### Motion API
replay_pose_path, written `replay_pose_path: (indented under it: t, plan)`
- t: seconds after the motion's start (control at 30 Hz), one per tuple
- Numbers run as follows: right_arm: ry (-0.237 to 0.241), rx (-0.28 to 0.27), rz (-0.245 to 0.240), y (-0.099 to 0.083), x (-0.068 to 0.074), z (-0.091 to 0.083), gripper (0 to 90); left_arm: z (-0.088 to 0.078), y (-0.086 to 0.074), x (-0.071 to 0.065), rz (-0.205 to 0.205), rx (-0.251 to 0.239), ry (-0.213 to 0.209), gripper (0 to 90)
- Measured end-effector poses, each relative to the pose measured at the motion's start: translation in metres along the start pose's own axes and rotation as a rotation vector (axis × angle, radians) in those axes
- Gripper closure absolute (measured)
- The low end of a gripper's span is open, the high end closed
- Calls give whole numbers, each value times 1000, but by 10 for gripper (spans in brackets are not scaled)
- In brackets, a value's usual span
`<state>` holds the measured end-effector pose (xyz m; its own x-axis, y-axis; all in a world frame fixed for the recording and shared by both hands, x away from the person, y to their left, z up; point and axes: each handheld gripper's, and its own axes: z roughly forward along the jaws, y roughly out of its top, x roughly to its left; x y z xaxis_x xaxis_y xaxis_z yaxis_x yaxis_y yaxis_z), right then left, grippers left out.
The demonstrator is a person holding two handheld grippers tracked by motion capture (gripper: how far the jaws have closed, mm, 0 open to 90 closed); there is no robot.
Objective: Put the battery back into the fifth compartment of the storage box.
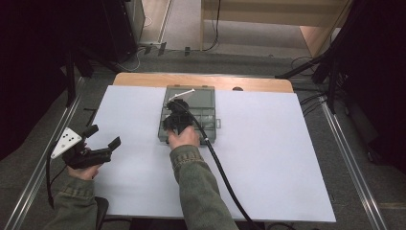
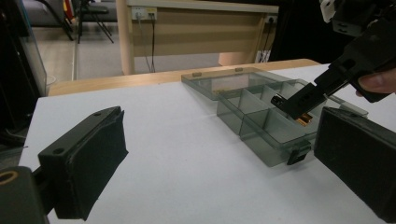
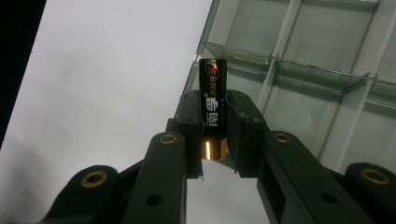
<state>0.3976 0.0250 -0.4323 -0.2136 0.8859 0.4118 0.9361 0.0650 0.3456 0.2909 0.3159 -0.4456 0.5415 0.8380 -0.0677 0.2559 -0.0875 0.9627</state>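
One battery [image 3: 213, 109] and one clear box [image 1: 203, 96] with many little rooms are sitting on the white table [image 1: 268, 158]. The right gripper [image 3: 215, 116] is pinching the black and gold battery tight, hanging just over the box's edge. The rooms under it are looking bare. The left gripper [image 1: 103, 135] is staying well apart, spread wide and holding nothing.

R claw [image 3: 214, 135] clamped tight, arm stretched fwd; L claw [image 2: 219, 154] agape, held low.
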Motion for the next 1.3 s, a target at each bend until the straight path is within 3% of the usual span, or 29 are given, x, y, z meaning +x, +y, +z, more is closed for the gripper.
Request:
replay_pose_path:
  t: [0.13,0.3,0.47,0.63,0.73,0.9,1.13,1.3]
  plan:
    - [31,-3,37,3,-2,4,776,1,0,-1,4,2,-4,25]
    - [19,1,39,5,-5,7,771,0,0,-1,14,2,5,25]
    - [17,15,41,4,-4,9,680,2,-1,-4,31,15,0,26]
    - [3,-10,3,2,-2,3,594,1,0,-3,29,12,1,26]
    - [-15,-16,-33,0,-1,-2,471,1,-1,-3,29,13,0,26]
    - [-26,13,-99,-2,-3,-7,341,1,0,-3,16,8,-7,26]
    - [-122,88,-169,-7,-14,-11,258,1,0,-2,3,8,-13,25]
    - [-145,103,-186,-14,-20,-18,249,1,0,-2,3,7,-14,26]
